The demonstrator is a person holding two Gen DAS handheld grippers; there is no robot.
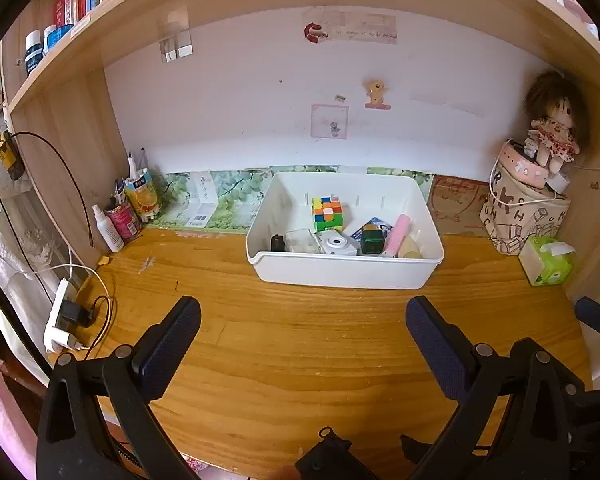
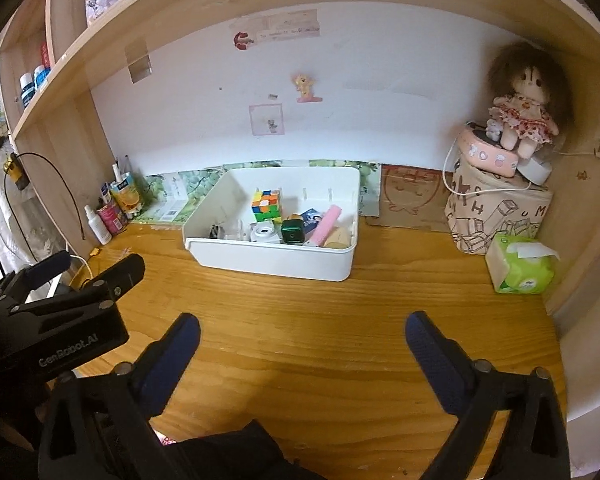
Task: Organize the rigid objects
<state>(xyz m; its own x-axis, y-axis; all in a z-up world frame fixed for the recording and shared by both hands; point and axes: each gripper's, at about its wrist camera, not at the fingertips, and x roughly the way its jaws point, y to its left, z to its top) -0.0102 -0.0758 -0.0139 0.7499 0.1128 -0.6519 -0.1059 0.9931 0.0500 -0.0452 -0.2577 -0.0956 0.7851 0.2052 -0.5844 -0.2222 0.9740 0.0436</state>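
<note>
A white plastic bin stands at the back middle of the wooden desk. Inside it lie a colourful puzzle cube, a small white camera, a green and black block, a pink stick-shaped item, a clear case and a beige round piece. My left gripper hovers open over bare desk in front of the bin, nothing between its fingers. My right gripper is likewise open and empty. The left gripper's body shows at the left of the right wrist view.
A doll sits on a pink box atop a printed bag at the right. A green tissue pack lies beside it. Bottles and cans crowd the left corner. A power strip with cables lies at the left edge.
</note>
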